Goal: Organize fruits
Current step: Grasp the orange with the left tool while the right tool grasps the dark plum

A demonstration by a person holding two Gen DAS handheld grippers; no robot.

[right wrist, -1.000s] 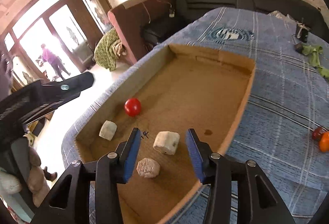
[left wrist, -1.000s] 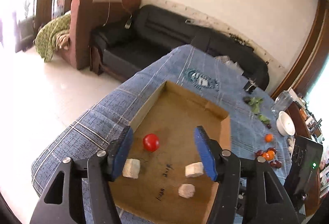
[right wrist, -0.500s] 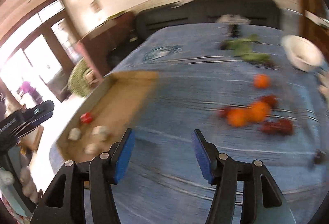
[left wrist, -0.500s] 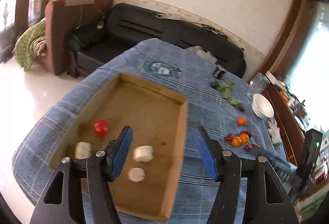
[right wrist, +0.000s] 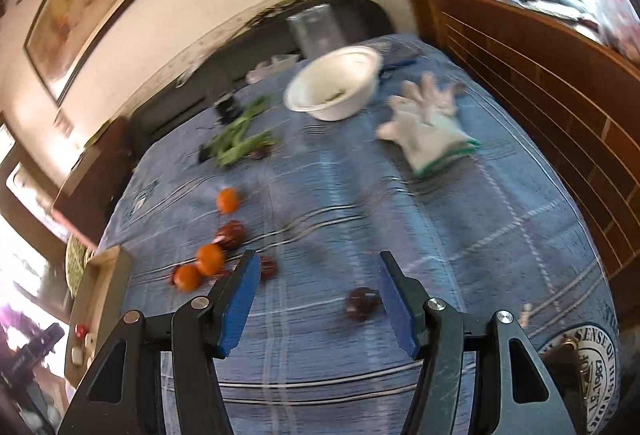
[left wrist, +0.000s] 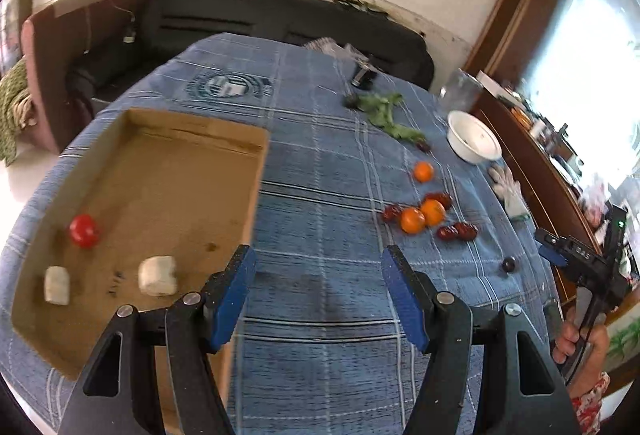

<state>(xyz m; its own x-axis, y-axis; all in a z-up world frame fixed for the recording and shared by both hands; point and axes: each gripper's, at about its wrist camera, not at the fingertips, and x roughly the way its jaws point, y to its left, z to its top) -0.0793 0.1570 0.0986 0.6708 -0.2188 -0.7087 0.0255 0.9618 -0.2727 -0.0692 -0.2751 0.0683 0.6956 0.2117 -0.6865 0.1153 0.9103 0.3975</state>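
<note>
right wrist: round dark fruit (right wrist: 362, 304) between spread fingers (right wrist: 394, 295) (left's spread too).

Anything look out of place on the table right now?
Yes. Pale crumpled gloves and loose green leafy stems lie on the blue checked tablecloth among the scattered fruit. One dark round fruit sits alone, away from the orange-and-red cluster.

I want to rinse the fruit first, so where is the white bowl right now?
The white bowl sits on the blue tablecloth at the far right of the left wrist view, between the green leaves and the white glove.
</note>
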